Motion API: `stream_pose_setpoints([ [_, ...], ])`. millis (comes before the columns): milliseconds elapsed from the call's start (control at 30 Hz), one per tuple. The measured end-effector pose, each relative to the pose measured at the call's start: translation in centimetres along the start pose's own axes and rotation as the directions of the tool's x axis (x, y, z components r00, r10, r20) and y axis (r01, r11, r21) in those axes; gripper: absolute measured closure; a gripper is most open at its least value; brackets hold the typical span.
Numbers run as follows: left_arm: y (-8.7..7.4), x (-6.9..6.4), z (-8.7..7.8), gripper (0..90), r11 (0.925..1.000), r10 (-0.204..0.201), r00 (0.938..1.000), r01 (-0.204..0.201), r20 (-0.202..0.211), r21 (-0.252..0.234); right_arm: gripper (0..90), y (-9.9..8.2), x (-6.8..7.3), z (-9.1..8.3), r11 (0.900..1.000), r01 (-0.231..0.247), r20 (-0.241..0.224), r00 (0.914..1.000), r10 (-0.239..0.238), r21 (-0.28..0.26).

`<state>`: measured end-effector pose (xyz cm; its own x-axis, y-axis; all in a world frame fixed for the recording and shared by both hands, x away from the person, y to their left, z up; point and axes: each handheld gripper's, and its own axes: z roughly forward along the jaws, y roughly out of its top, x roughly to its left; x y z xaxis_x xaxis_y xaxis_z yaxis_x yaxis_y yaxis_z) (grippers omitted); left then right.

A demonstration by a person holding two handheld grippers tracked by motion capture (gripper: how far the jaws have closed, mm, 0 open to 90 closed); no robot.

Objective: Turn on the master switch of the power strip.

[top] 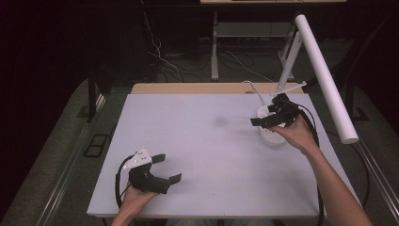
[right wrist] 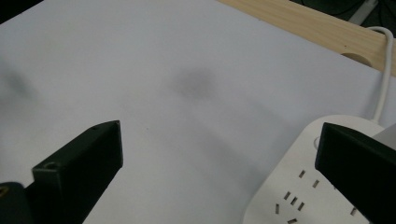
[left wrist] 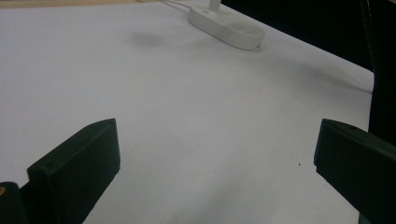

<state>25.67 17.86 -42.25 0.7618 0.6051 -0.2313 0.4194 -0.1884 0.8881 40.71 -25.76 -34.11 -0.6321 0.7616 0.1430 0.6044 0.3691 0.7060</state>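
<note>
High view: a bench (top: 211, 141) covered by a pale sheet, with a strip of bare wood (top: 188, 88) exposed along its far edge. The left gripper (top: 168, 168), held in the person's left hand (top: 136, 195) near the front left corner of the bench, has its two black fingers (top: 158, 158) spread wide apart with nothing between them; a grey three-cornered plate sits on top of it and a black cable loops from it toward the bench edge. The right gripper (top: 263, 121), held in the right hand (top: 294, 134), hovers at the right side of the bench directly over a white power strip (top: 273, 139), its fingers likewise apart and empty. A white desk lamp (top: 324, 80) stands at the far right, its long tubular head angled out over the right edge of the bench. Left gripper view: the open fingers (left wrist: 79, 168) frame bare sheet, with the power strip (left wrist: 229, 28) well ahead near the far edge. Right gripper view: the fingers (right wrist: 81, 165) stand apart; the right-hand one overlaps the power strip (right wrist: 299, 186), whose socket slots are visible, and the strip's white cord (right wrist: 385, 79) runs up to a hole in the wooden strip (right wrist: 317, 28). A faint grey smudge (right wrist: 194, 84) marks the sheet between the two grippers.
</note>
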Motion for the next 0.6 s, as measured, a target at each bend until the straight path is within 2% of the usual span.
stream_pose_setpoints([
  [167,0.0,0.0,0.0,0.0,1.0000,0.000,1.0000,0.000,-0.002,-0.001,0.6,0.5,-0.2,0.3,0.9994,0.014,0.043,0.9989,-0.015,0.031],
  [200,0.0,0.0,0.0,0.0,1.0000,0.001,1.0000,-0.001,-0.002,-0.002,4.3,0.6,-0.3,0.3,0.9991,0.022,0.052,0.9984,-0.024,0.037],
  [267,0.0,0.0,0.0,0.0,1.0000,0.000,1.0000,0.000,-0.001,-0.002,5.0,0.7,-0.3,0.4,0.9988,0.030,0.058,0.9978,-0.032,0.040],
  [433,0.0,0.0,-0.1,0.0,1.0000,-0.001,1.0000,0.001,0.006,-0.008,8.3,1.4,-0.5,0.7,0.9968,0.043,0.110,0.9927,-0.050,0.068],
  [467,0.0,0.0,-0.1,0.0,1.0000,-0.001,1.0000,0.001,0.006,-0.008,15.1,1.5,-0.5,0.7,0.9962,0.052,0.117,0.9912,-0.060,0.070],
  [600,0.0,0.0,0.0,0.0,1.0000,-0.001,1.0000,0.001,0.006,-0.006,17.0,2.0,-0.4,0.9,0.9943,0.064,0.136,0.9878,-0.076,0.086],
])
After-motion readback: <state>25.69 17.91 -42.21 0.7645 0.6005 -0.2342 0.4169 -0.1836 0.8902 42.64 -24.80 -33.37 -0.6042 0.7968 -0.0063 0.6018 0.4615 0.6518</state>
